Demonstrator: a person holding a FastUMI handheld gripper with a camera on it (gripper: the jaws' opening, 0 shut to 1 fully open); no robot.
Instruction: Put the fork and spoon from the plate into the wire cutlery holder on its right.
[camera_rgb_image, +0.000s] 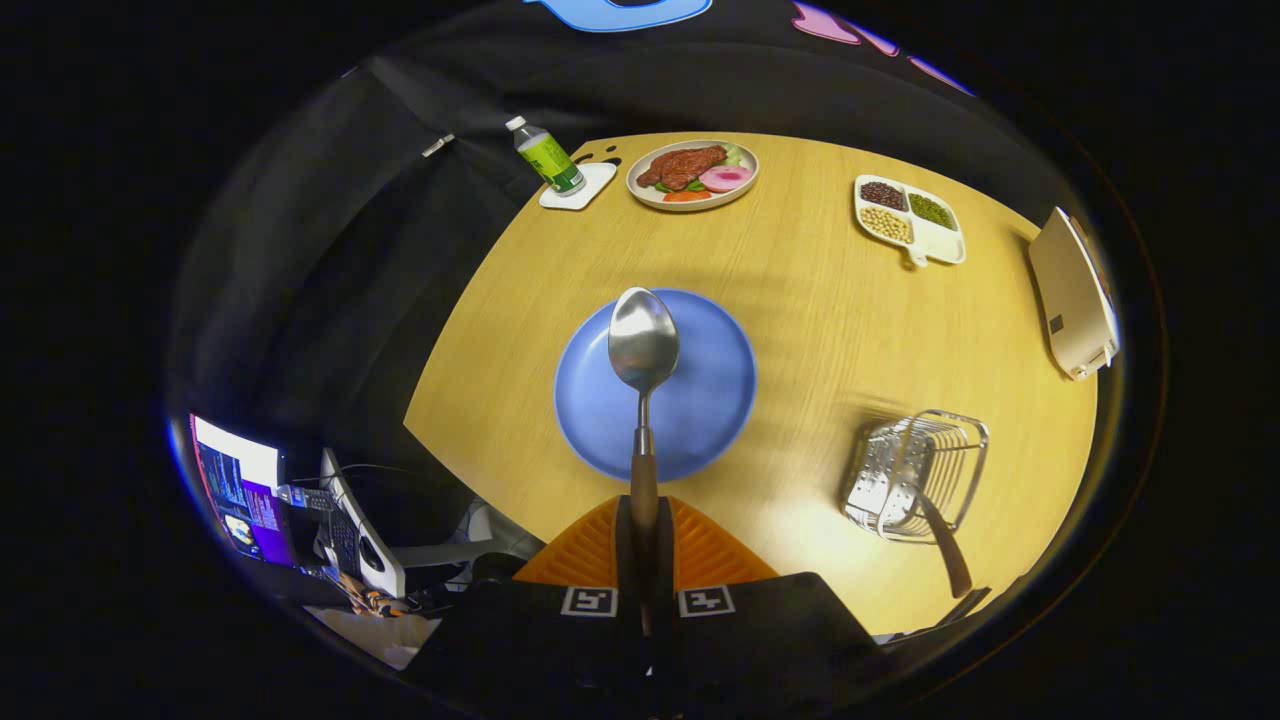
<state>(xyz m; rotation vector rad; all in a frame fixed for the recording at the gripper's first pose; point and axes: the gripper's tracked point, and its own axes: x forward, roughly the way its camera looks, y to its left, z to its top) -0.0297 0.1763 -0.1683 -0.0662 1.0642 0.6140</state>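
A round wooden table (800, 300) stands in a booth with black cloth walls, and the gripper (644, 535) hangs above its near side. Its two fingers are closed to a narrow gap and both press on the brown handle of the spoon (643, 380), so the spoon is held between them. The long axis of the spoon runs straight forward along the fingers. The handle end is at the fingers and the steel bowl points away from them, toward the far side of the table. The hollow side of the bowl faces up.

Under the spoon lies the blue plate (700, 400); the spoon bowl is over the far part of this plate. I cannot tell if the spoon touches the plate or is lifted above it.

To the right of the plate, well apart from it, stands the wire cutlery holder (925, 470). A brown handle (945, 545) sticks out of it toward the near edge of the table, tilted; which utensil it belongs to is not clear.

Beyond the plate, at the far edge, there is a plate of food (692, 175) with meat and vegetables. Left of it a bottle with green label (545, 155) stands on a white coaster (580, 188). More to the right is a white divided dish (908, 220) with beans in three compartments. At the right edge of the table lies a beige flat device (1075, 295).
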